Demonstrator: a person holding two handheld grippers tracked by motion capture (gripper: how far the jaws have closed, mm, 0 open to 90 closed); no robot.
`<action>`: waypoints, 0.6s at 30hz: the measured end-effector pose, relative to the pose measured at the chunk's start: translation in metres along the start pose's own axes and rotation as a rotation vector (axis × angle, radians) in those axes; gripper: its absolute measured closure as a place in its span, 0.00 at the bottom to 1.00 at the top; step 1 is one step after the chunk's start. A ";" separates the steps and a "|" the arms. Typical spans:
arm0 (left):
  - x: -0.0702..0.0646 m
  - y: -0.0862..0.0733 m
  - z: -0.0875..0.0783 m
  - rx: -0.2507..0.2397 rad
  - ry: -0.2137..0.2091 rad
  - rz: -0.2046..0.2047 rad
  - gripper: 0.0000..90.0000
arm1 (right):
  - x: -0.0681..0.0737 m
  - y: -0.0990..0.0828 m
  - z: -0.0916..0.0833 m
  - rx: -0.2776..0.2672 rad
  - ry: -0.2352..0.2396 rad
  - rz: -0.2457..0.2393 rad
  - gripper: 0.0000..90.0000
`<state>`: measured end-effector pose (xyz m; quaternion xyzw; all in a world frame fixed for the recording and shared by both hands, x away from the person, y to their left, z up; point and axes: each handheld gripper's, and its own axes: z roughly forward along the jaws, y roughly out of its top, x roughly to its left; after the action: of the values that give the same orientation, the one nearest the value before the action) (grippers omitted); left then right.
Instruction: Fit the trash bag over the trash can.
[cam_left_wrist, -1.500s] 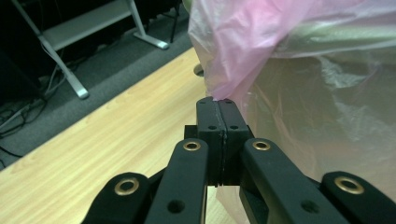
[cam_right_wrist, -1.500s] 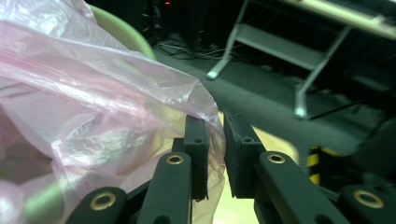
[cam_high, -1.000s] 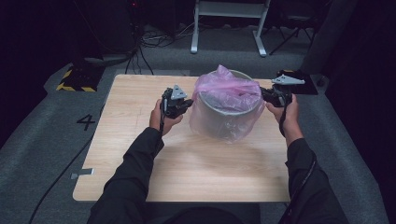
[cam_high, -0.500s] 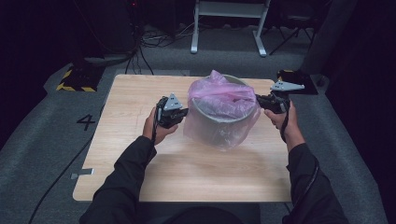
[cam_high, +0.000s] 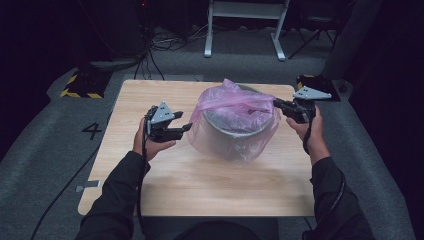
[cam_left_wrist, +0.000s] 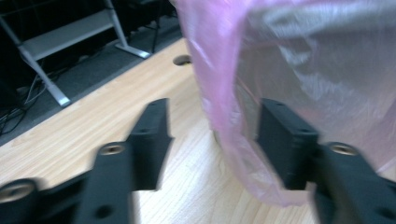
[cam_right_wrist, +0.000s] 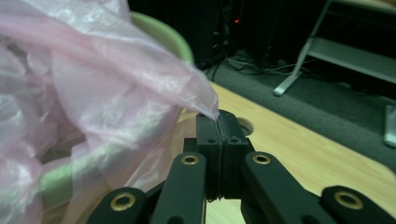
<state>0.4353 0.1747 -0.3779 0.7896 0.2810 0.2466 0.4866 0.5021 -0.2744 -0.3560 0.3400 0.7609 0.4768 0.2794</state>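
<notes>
From the high view, you're holding the left gripper (cam_high: 176, 131) just off the left side of the bin (cam_high: 235, 131), a round light-green one sitting on the wooden table (cam_high: 210, 195), and the pink plastic bag (cam_high: 235, 107) is draped over its rim and hanging down its outer wall. Your left jaws have just been opening, and they're standing apart with a clear gap, pointing toward the bag's left flank without touching it from what this angle gives. Your right gripper (cam_high: 278, 104) is sitting on the far side of the bin from the left one, its tips right at the bag's upper right edge, with the film pulled taut toward it. Switching to the left gripper view, the left gripper (cam_left_wrist: 212, 135) is showing both black jaws spread wide, and the bag's (cam_left_wrist: 299, 79) hanging edge is dangling in the gap, closer to the right-hand jaw; the pads aren't pressing on it, so nothing's actually held there. In the right gripper view, your right gripper (cam_right_wrist: 219, 128) is clamped fully together on a pinched corner of the bag (cam_right_wrist: 107, 93), which is fanning out up and to the left of the tips, with the bin's (cam_right_wrist: 161, 35) green rim peeking out just behind it.
</notes>
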 end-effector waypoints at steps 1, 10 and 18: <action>0.000 0.000 0.000 0.000 0.000 0.000 0.37 | 0.000 0.000 0.000 0.000 0.000 0.000 1.00; 0.002 0.024 -0.019 -0.108 -0.026 0.023 0.30 | -0.002 0.013 -0.008 -0.033 -0.027 0.002 0.98; -0.005 0.059 0.000 -0.106 -0.087 0.073 0.28 | 0.000 0.025 -0.001 -0.028 -0.032 -0.004 0.96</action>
<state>0.4441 0.1495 -0.3250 0.7825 0.2173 0.2440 0.5301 0.5079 -0.2668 -0.3326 0.3420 0.7504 0.4813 0.2972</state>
